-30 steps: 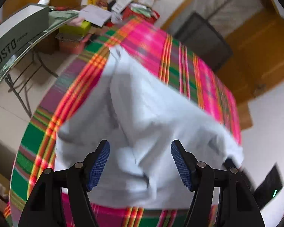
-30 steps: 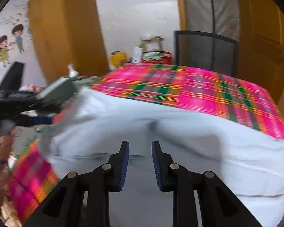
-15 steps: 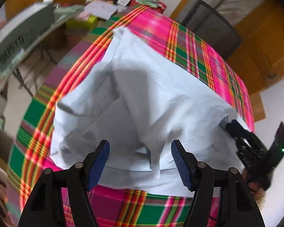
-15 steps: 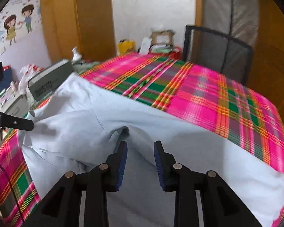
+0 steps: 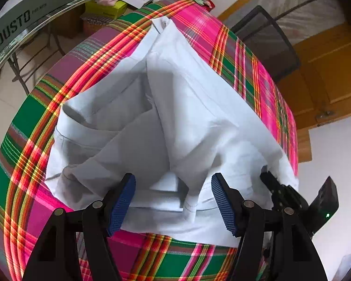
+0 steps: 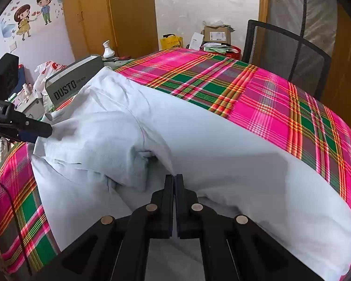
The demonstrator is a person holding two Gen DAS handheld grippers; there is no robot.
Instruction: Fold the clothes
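A pale blue-white garment (image 5: 199, 117) lies crumpled on the plaid tablecloth (image 5: 30, 121), with folds and a seam running toward the far edge. My left gripper (image 5: 173, 201) hovers open over the garment's near hem, and the cloth below does not touch its blue pads (image 5: 121, 206). In the right wrist view the garment (image 6: 222, 152) spreads across the table, and my right gripper (image 6: 174, 180) is shut with a fold of the fabric pinched at its tips. From the left wrist view the right gripper (image 5: 268, 178) bites the garment's right edge. The left gripper (image 6: 43, 130) shows at the garment's left corner.
A black mesh chair (image 6: 287, 53) stands behind the table. A grey DUSTO box (image 6: 70, 82) and a cluttered side table sit to the left. Boxes and bags (image 6: 213, 35) pile up by the far wall. Wooden doors flank the room.
The right gripper's jaws went from partly open to shut on the fabric. The garment sank and settled onto the table. The left gripper stayed open.
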